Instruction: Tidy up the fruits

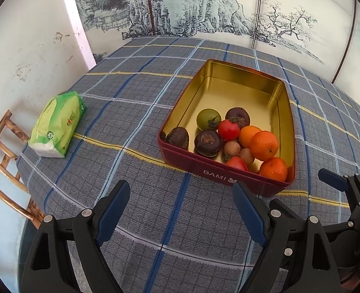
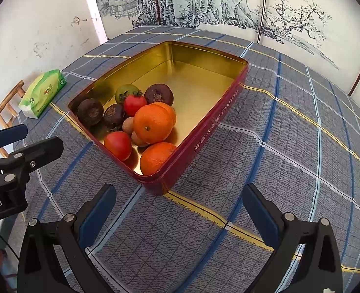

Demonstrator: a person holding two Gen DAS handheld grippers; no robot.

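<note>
A dark red tin (image 1: 219, 174) with a gold inside stands on the plaid tablecloth; it also shows in the right wrist view (image 2: 204, 131). Fruit is piled at its near end: oranges (image 1: 264, 145) (image 2: 152, 124), red tomatoes (image 1: 228, 130) (image 2: 117, 145), a green tomato (image 1: 208, 119) (image 2: 125, 92), dark brown fruits (image 1: 207, 142) (image 2: 90, 111) and small tan longans (image 1: 231, 148) (image 2: 128, 125). My left gripper (image 1: 181, 195) is open and empty, just short of the tin's near wall. My right gripper (image 2: 178, 197) is open and empty at the tin's near corner.
A green tissue pack (image 1: 58, 124) (image 2: 43, 92) lies at the table's left edge. A wooden chair (image 1: 4, 161) stands beyond that edge. A painted screen (image 1: 204, 7) closes off the back. The far half of the tin holds no fruit.
</note>
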